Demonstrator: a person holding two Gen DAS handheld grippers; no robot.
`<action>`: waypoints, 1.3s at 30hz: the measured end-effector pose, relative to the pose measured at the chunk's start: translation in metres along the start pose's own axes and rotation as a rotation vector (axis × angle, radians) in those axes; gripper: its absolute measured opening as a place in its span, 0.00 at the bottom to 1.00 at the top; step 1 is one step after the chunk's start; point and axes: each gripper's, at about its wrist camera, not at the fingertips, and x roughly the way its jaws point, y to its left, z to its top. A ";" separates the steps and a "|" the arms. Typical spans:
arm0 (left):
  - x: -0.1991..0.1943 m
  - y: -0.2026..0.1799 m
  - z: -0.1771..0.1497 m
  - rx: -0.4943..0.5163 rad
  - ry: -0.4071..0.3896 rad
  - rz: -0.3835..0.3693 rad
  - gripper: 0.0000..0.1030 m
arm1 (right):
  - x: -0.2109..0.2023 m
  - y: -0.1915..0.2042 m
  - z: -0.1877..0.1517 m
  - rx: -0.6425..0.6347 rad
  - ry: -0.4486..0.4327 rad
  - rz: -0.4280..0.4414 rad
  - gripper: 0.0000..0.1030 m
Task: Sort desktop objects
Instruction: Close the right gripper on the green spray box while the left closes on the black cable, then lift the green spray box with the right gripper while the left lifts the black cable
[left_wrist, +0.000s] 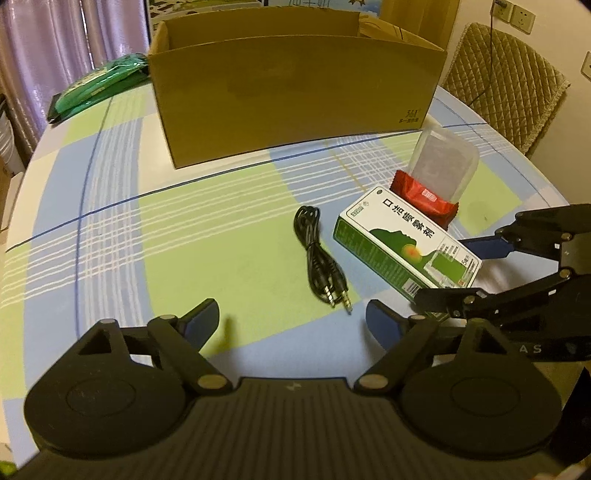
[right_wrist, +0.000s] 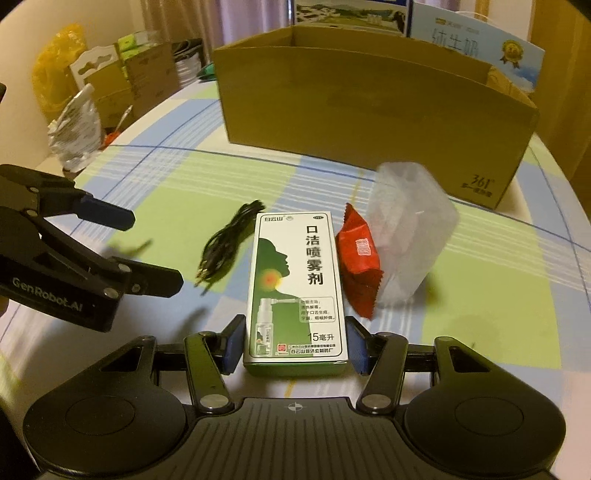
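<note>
Right gripper (right_wrist: 295, 345) bracketing near end of spray box (right_wrist: 297, 284), pads just beside sides, readying lift toward cardboard box (right_wrist: 369, 122). Left gripper (left_wrist: 291, 321) spread wide, empty, audio cable (left_wrist: 319, 258) just ahead.

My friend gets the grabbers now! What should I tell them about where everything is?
Left gripper: open, holding nothing, just short of the black cable's plug end.
Right gripper: its pads sit on either side of the near end of the green and white spray box, which lies flat on the table; whether they already squeeze it cannot be told.
Red snack packet lies right of the spray box, with the clear plastic case against it.
Cardboard box stands open behind them; its inside is hidden.
Done: nothing visibly sorted yet.
Left: all four things likely go into the cardboard box.
</note>
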 end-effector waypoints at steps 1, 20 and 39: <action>0.003 -0.001 0.002 0.001 -0.003 -0.007 0.78 | 0.000 -0.002 0.000 0.003 -0.002 -0.008 0.51; 0.026 -0.019 0.017 0.041 0.038 0.009 0.18 | -0.006 -0.015 -0.003 0.044 -0.009 -0.015 0.51; 0.018 -0.025 0.003 0.011 0.039 0.012 0.19 | -0.007 -0.012 -0.013 0.039 -0.017 -0.006 0.55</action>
